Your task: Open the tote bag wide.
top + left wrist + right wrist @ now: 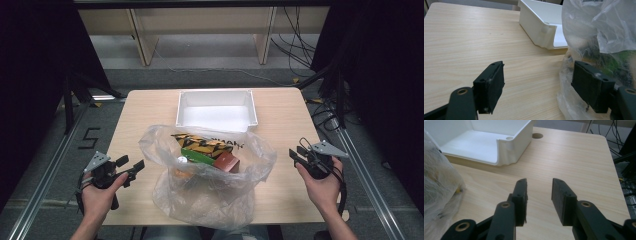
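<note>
A crumpled clear plastic bag (pixel 210 185) lies at the table's near middle. Inside it are a yellow, black and green packet (pixel 206 146), a brown box (pixel 227 161) and a small white item (pixel 182 160). My left gripper (pixel 131 169) sits left of the bag, open, jaws pointing toward it. In the left gripper view the gripper (pixel 539 85) stands wide with bare table between the jaws, and the bag (pixel 599 30) bulges beside its right jaw. My right gripper (pixel 298 152) is right of the bag. In its own view it (pixel 539 195) is open with nothing between the fingers.
A white plastic bin (pixel 216 107) stands empty behind the bag, also seen as the bin (pixel 541 22) and the bin (pixel 486 140). The wooden table (pixel 285 115) has a round cable hole (pixel 537 135). Beyond the table are desk legs and loose cables (pixel 295 45).
</note>
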`<state>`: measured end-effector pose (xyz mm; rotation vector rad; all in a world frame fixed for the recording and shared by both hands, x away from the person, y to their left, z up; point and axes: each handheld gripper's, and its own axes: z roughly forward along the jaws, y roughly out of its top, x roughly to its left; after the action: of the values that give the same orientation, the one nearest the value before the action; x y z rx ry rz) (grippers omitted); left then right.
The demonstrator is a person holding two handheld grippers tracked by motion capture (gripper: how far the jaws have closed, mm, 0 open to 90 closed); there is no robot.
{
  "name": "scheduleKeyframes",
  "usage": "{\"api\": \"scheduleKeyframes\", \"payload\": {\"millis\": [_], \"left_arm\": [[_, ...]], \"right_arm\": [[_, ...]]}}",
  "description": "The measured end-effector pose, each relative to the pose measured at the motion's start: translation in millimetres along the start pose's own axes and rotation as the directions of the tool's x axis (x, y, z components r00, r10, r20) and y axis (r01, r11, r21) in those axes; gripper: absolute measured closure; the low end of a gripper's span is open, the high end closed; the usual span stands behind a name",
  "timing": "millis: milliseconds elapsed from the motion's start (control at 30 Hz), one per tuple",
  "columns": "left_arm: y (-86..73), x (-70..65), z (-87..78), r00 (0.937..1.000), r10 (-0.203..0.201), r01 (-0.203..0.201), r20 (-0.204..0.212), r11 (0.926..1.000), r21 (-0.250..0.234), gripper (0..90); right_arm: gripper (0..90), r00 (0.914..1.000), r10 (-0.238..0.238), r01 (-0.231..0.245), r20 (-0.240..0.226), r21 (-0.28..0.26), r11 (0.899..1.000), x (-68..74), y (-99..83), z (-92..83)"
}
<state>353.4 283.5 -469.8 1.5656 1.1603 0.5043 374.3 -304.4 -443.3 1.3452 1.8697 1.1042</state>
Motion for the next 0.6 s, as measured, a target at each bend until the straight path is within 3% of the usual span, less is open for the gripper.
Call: {"api": "scheduleKeyframes", "payload": {"millis": [33,100,133,167,233,267,300,367,400,433,467,500,600], "left_arm": [[0.7,2.2,2.2,0.9992,0.026,-0.025,0.031,0.9994,-0.025,26.0],[0.9,-2.1,-0.9,0.9998,-0.021,0.021,0.006,0.9997,-0.013,26.4],[2.6,0.3,0.1,0.9993,0.020,-0.019,0.033,0.9994,-0.030,26.7],[3.4,-0.4,-0.7,0.9993,0.015,-0.014,0.033,0.9993,-0.036,26.9],[6.2,-2.2,-2.7,0.9987,0.024,-0.022,0.044,0.9986,-0.049,27.0],[8.0,-3.0,-4.0,0.9983,0.027,-0.024,0.052,0.9980,-0.058,27.2],[8.9,-6.8,-7.7,0.9996,-0.014,0.015,0.026,0.9988,-0.046,27.5],[13.2,-9.5,-10.9,0.9994,-0.017,0.018,0.030,0.9982,-0.058,28.2],[16.1,-9.6,-11.9,0.9991,0.000,0.003,0.042,0.9976,-0.069,28.8],[19.1,-9.9,-11.9,0.9979,0.017,-0.011,0.062,0.9959,-0.089,29.2],[21.8,-13.5,-15.1,0.9985,-0.006,0.011,0.055,0.9967,-0.080,29.8],[24.5,-17.2,-17.1,0.9980,-0.028,0.033,0.057,0.9947,-0.097,30.3],[36.5,-24.3,-23.5,0.9961,-0.021,0.032,0.085,0.9913,-0.128,32.4]], "right_arm": [[64.0,0.9999,0.007,-0.007,-0.012,0.001,1.000,0.1,0.1,-0.2],[63.5,0.9999,0.006,-0.006,-0.013,0.004,1.000,0.3,0.4,-0.5],[63.2,0.9999,0.002,-0.002,-0.014,0.003,1.000,0.3,0.7,-0.6],[63.0,0.9992,0.039,-0.039,-0.010,0.016,0.999,3.8,0.7,-1.8],[62.7,0.9995,0.032,-0.032,-0.002,0.011,0.999,4.1,1.8,-2.5],[62.5,1.0000,-0.005,0.004,-0.009,-0.010,1.000,1.3,2.6,-2.4],[62.3,0.9999,0.017,-0.017,0.000,-0.004,1.000,4.1,3.1,-4.4],[62.0,0.9996,0.025,-0.025,-0.010,-0.018,1.000,6.7,4.7,-7.2],[61.9,1.0000,-0.001,0.000,-0.008,-0.028,1.000,6.2,6.0,-8.0],[61.8,0.9999,0.012,-0.013,-0.012,-0.025,1.000,9.4,7.1,-10.0],[61.6,0.9995,-0.008,0.007,-0.030,-0.031,1.000,9.4,8.9,-10.3],[61.5,0.9997,0.011,-0.011,-0.023,-0.021,1.000,13.2,10.8,-13.0],[61.0,0.9990,-0.013,0.011,-0.044,-0.058,0.998,19.3,17.9,-17.0]]}}
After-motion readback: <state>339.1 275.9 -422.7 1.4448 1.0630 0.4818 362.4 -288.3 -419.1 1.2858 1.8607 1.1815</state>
